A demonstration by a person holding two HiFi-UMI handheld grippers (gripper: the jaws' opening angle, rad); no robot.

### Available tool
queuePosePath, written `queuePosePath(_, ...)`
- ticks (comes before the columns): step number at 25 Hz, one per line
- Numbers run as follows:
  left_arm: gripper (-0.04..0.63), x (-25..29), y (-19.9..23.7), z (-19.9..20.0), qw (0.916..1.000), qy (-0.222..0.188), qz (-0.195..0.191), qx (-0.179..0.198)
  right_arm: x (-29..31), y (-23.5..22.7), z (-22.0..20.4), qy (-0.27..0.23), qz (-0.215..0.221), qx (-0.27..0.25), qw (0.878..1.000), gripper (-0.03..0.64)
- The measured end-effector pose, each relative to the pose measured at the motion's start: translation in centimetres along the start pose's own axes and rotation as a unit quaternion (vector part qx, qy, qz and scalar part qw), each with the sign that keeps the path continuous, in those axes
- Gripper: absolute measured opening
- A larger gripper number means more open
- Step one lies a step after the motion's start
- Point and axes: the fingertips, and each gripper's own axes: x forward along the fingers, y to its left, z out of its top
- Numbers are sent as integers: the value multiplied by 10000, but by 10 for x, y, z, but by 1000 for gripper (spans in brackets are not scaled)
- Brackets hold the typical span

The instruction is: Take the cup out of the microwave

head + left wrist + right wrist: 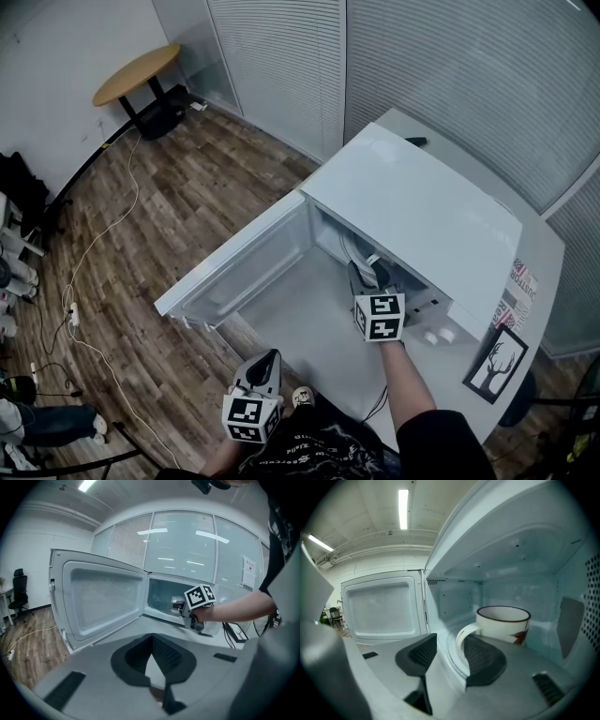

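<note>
Grey pads pressed together on nothing, the left gripper is hanging back close to the person's body. Ahead of it, the right gripper is reaching into the white microwave, its jaws spread with the handle of the cup lying between them. The cup is standing upright inside, and the door is hanging wide open at the left.

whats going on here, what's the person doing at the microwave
A person is going for the cup inside a white microwave whose door stands wide open. The right gripper reaches into the cavity with its jaws open, the cup's handle lined up at the gap between them, not yet gripped. The left gripper is held back outside, jaws together, holding nothing.
</note>
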Motion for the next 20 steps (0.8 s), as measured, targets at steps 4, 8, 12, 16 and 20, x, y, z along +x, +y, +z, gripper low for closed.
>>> queuePosePath(4,6,2,-3,-1,10000,40,-43,54,0,-7,1,-37,-257,51,9996,131)
queuePosePath(8,6,4,-3,-2,9999,69,-67,47,-1,-16,0,-110,-485,94,9987,58)
queuePosePath(12,7,6,-2,0,9999,66,-76,28,-2,-17,1,-148,-495,116,9986,44)
queuePosePath(16,6,8,-2,0,9999,78,-113,18,0,-16,2,-166,-516,72,9985,44)
queuePosePath(20,7,9,-1,0,9999,94,-103,3,0,-15,1,-163,-482,30,9987,41)
